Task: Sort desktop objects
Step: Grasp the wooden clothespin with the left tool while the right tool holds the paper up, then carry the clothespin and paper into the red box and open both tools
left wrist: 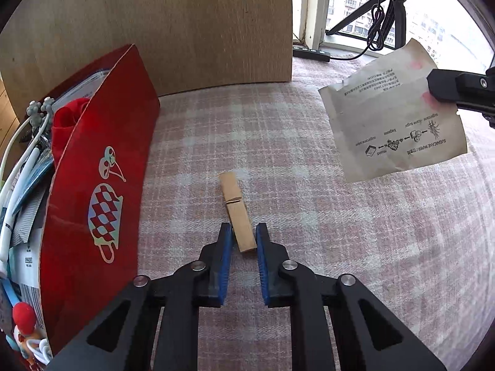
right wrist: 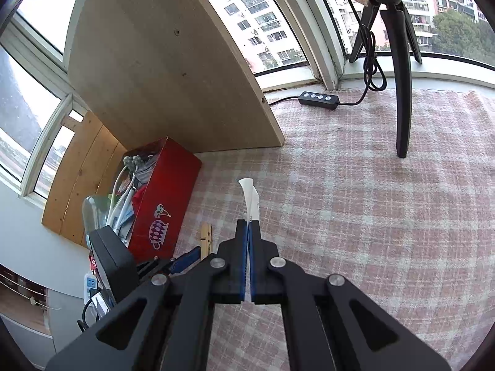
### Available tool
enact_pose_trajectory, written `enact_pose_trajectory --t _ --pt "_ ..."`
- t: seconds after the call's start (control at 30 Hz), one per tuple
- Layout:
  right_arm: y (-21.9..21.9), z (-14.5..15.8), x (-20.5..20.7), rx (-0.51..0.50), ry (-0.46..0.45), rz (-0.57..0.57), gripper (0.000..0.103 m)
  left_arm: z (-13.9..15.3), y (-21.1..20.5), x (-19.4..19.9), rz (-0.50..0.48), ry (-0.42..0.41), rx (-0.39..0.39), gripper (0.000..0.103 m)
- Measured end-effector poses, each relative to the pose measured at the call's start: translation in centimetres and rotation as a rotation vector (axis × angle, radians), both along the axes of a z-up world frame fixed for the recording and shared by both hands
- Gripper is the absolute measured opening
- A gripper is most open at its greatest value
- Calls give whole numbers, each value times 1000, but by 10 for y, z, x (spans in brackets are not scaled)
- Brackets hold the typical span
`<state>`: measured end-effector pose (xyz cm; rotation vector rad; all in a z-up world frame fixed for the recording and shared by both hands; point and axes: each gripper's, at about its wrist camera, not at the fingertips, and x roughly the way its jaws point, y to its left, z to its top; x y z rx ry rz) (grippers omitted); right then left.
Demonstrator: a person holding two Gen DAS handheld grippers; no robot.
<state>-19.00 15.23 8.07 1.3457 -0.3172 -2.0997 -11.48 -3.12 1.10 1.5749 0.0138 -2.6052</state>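
Observation:
A wooden clothespin [left wrist: 237, 210] lies on the pink checked cloth, and its near end sits between the fingertips of my left gripper [left wrist: 244, 232]. That gripper is open only a little wider than the pin, with the blue pads close to its sides. My right gripper [right wrist: 249, 225] is shut on a beige printed paper packet [left wrist: 393, 117], held in the air at the right. From the right wrist, the packet [right wrist: 249, 198] shows edge-on. The clothespin [right wrist: 205, 238] also shows there, beside the left gripper's blue pad [right wrist: 185, 261].
A red box [left wrist: 92, 185] full of cables and small items stands left of the clothespin, also seen as the red box [right wrist: 161, 204]. A wooden board [left wrist: 185, 31] stands upright behind. A tripod [right wrist: 402, 77] and a black cable switch [right wrist: 318, 99] are by the window.

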Motion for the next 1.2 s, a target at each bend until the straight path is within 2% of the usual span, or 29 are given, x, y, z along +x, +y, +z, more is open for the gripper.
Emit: enact_pose_trajectory --t 0.23,0.5,0.63,0.73,0.8,1.03,1.2 --pt "0 6 5 30 30 -13 1 6 5 8 -43 25 49 10" --pt "2 15 13 106 99 -43 1 23 -13 21 -29 69 98 10" --pt "6 16 14 112 107 -53 1 34 -12 41 -43 94 75 10" --pt "7 12 14 105 99 -59 1 37 -11 42 -43 89 95 10" --pt "8 11 15 90 91 -61 1 45 -10 48 -38 99 121 10" --pt "3 23 23 56 101 -36 1 85 -23 74 -29 172 134 10" --pt "-10 39 32 16 114 -9 1 116 -48 96 3 235 117 10"
